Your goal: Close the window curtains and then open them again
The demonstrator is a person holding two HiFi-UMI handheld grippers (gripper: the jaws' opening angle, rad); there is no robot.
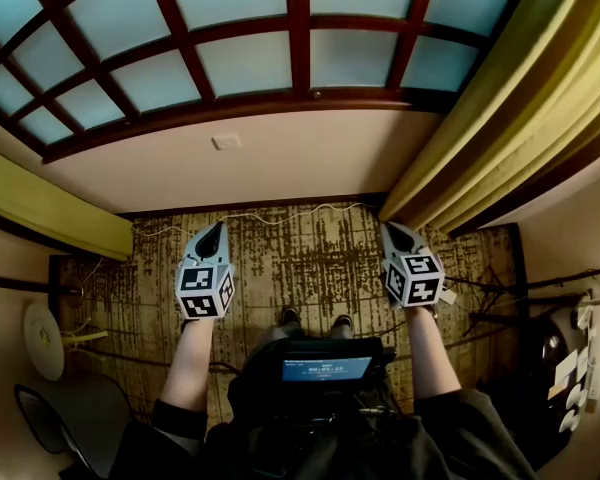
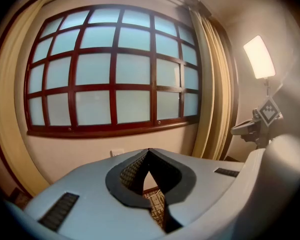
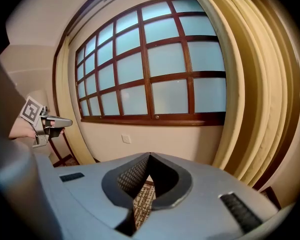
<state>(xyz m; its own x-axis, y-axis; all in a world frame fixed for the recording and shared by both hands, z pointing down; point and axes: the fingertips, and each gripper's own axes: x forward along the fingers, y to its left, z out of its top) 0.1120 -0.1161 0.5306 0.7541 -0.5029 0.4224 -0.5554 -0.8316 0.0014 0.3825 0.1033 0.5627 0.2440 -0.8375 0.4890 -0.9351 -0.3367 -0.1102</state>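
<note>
Facing: one window with a dark red grid frame and frosted panes, fully uncovered.
Curtains: two, both yellow and gathered to the sides. The left curtain is bunched at the window's left edge, the right curtain hangs in thick folds at its right edge.
Grippers: two, held side by side at about the same height, both pointing at the wall under the sill.
Left gripper: jaws pressed together tip to tip, nothing between them; well apart from the left curtain.
Right gripper: jaws likewise closed and empty. The right curtain's folds stand just to its right in the right gripper view, not between the pads.
Wall socket: one, white, below the sill between the two grippers.
Cable: one thin white line along the foot of the wall.
Carpet: one, patterned brown and tan, under both grippers.
Shoes: two, a left shoe and a right shoe, side by side on the carpet.
Lamp: one bright panel on a stand, right of the right curtain.
</note>
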